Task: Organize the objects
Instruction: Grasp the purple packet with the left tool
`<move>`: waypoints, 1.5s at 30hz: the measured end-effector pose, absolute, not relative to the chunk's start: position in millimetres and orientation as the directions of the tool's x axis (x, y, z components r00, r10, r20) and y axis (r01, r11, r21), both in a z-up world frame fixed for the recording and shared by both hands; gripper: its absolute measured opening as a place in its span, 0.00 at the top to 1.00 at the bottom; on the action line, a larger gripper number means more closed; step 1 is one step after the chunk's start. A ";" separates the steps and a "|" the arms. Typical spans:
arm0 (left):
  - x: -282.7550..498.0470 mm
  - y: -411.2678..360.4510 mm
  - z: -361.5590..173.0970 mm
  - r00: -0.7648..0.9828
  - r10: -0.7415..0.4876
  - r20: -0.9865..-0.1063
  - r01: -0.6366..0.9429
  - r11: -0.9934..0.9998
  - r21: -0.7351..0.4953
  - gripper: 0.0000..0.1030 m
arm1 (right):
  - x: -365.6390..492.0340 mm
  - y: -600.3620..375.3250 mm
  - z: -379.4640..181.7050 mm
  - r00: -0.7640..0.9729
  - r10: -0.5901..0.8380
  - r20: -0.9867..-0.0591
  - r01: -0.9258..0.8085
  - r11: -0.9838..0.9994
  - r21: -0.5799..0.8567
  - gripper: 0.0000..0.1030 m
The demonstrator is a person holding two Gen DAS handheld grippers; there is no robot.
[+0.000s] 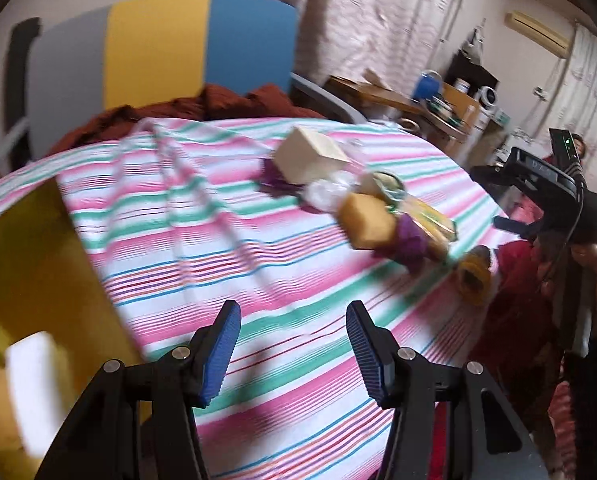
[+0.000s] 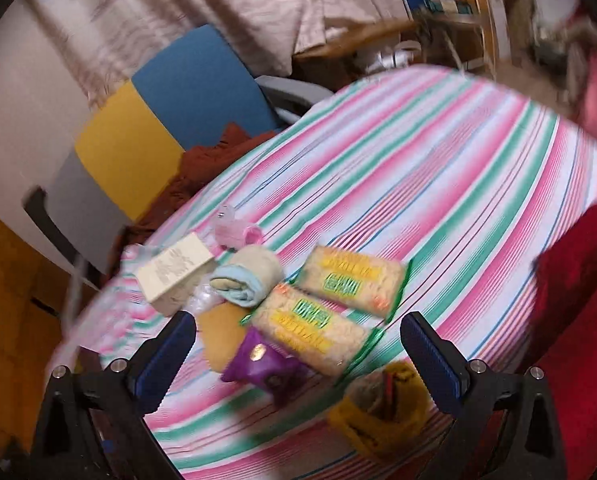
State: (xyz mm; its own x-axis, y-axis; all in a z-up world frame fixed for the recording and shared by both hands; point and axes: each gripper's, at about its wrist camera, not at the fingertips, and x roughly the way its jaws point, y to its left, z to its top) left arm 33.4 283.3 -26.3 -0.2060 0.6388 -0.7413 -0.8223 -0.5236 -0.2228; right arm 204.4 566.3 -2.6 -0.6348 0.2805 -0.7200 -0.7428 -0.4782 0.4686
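though blurred, unreadable yellow-green packet labels

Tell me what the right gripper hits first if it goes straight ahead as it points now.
Probably the purple packet, which lies between the open fingers of the right gripper, with the noodle pack just beyond. Motion blur leaves depth uncertain.
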 end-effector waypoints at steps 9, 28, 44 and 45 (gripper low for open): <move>51.1 366.6 -51.2 0.031 0.703 -0.711 -0.857 -0.347 -0.381 0.52 | 213.7 573.7 -6.7 -0.724 0.255 -0.641 -0.677 -0.441 0.589 0.00; 59.6 460.9 -94.8 0.141 0.715 -0.685 -0.764 -0.361 -0.535 0.49 | 213.6 584.7 -17.5 -0.789 0.183 -0.586 -0.602 -0.422 0.678 0.00; 52.3 388.1 -90.6 0.059 0.691 -0.720 -0.819 -0.379 -0.431 0.63 | 210.3 589.7 -24.9 -0.756 0.149 -0.638 -0.636 -0.402 0.659 0.00; 52.5 379.3 -89.0 0.046 0.686 -0.726 -0.829 -0.379 -0.411 0.63 | 208.9 589.8 -26.0 -0.749 0.141 -0.647 -0.641 -0.399 0.655 0.00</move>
